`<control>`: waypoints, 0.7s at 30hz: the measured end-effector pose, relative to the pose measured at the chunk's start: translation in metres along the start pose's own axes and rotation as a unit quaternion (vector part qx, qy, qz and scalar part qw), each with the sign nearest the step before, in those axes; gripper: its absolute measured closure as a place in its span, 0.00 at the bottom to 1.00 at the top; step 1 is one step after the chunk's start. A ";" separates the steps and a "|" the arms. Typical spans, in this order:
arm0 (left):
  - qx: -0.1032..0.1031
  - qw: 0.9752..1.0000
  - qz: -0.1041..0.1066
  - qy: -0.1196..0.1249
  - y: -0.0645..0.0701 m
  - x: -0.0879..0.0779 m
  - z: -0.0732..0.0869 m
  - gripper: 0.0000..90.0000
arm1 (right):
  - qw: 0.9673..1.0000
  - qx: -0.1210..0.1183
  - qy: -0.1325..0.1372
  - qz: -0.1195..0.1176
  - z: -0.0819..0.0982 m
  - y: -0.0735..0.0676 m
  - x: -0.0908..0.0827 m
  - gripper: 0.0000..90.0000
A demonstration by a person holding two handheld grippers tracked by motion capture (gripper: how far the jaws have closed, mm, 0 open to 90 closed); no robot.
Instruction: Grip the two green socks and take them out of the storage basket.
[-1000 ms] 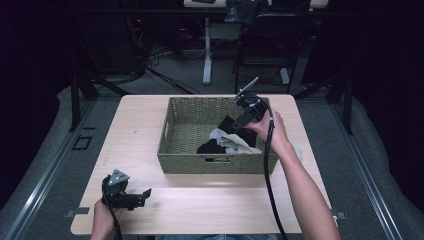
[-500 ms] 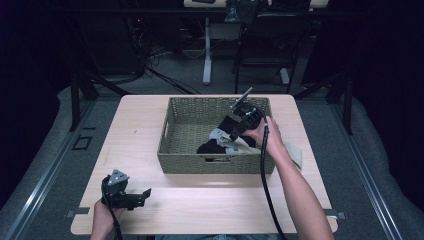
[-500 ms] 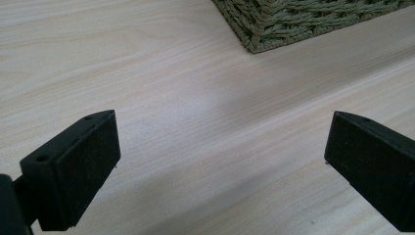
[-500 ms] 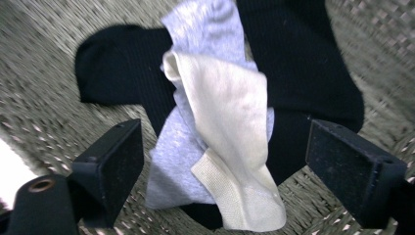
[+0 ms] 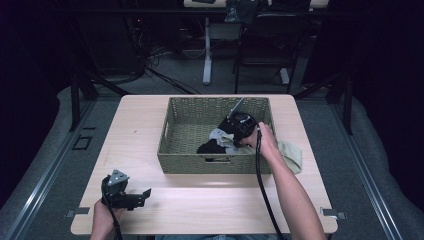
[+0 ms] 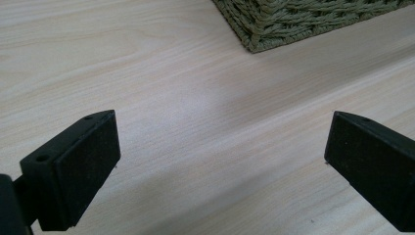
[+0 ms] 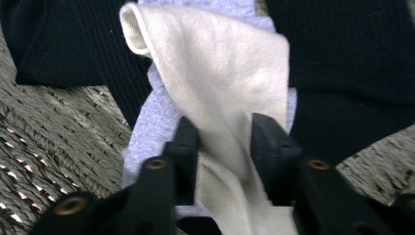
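Left hand-held gripper (image 5: 142, 194), lower left, rests released on the tabletop (image 5: 210, 210). Centre right, the right hand-held gripper (image 7: 222, 147) has dropped into the woven basket (image 5: 172, 131); jaws just closed, now clenched on the cream sock (image 7: 215, 73). Lift-out looks next.

Pale wooden table (image 5: 210, 210), woven basket (image 5: 190, 162) on it, perhaps a greenish cloth (image 5: 291, 152) beside.

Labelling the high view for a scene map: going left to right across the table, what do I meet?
Left gripper → woven basket → black garment → right gripper → pale green cloth lying outside the basket.
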State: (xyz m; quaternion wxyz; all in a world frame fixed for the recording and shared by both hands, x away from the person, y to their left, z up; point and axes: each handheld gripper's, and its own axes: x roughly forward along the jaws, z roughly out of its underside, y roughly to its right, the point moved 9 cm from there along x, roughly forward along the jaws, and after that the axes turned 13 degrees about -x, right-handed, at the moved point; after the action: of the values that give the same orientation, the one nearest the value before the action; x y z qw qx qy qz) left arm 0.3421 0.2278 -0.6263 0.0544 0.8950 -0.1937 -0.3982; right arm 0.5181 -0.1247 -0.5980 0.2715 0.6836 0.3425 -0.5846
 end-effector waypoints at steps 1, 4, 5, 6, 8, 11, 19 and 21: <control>0.000 1.000 0.000 0.000 0.000 0.000 0.000 0.00 | 1.000 0.002 -0.001 0.005 0.000 0.000 0.001 0.85; 0.003 1.000 0.000 0.000 0.000 0.000 0.000 0.00 | 1.000 0.004 0.002 0.012 -0.001 -0.001 0.001 0.94; 0.003 1.000 0.000 0.000 0.000 0.000 0.000 0.00 | 1.000 0.005 0.002 0.016 0.000 0.000 -0.001 0.94; 0.003 1.000 0.000 0.000 0.000 -0.001 0.000 0.00 | 1.000 0.002 0.005 0.019 0.000 0.001 -0.003 0.94; 0.003 1.000 0.000 0.000 0.000 0.000 0.000 0.00 | 1.000 0.001 0.007 0.022 0.000 0.002 -0.010 0.94; 0.003 1.000 0.000 -0.001 0.000 0.000 0.000 0.00 | 0.999 0.001 0.025 0.026 0.000 0.001 -0.025 0.95; 0.001 1.000 0.001 -0.001 0.001 0.000 0.000 0.00 | 0.997 -0.006 0.055 0.047 0.000 -0.002 -0.070 0.95; 0.001 1.000 0.001 -0.001 0.001 0.000 0.000 0.00 | 0.997 -0.009 0.060 0.052 0.000 -0.002 -0.082 0.95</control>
State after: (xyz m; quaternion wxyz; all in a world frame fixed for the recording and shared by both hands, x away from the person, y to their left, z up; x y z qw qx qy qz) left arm 0.3417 0.2271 -0.6258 0.0541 0.8944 -0.1952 -0.3987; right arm 0.5095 -0.1358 -0.5173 0.2865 0.7317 0.3275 -0.5246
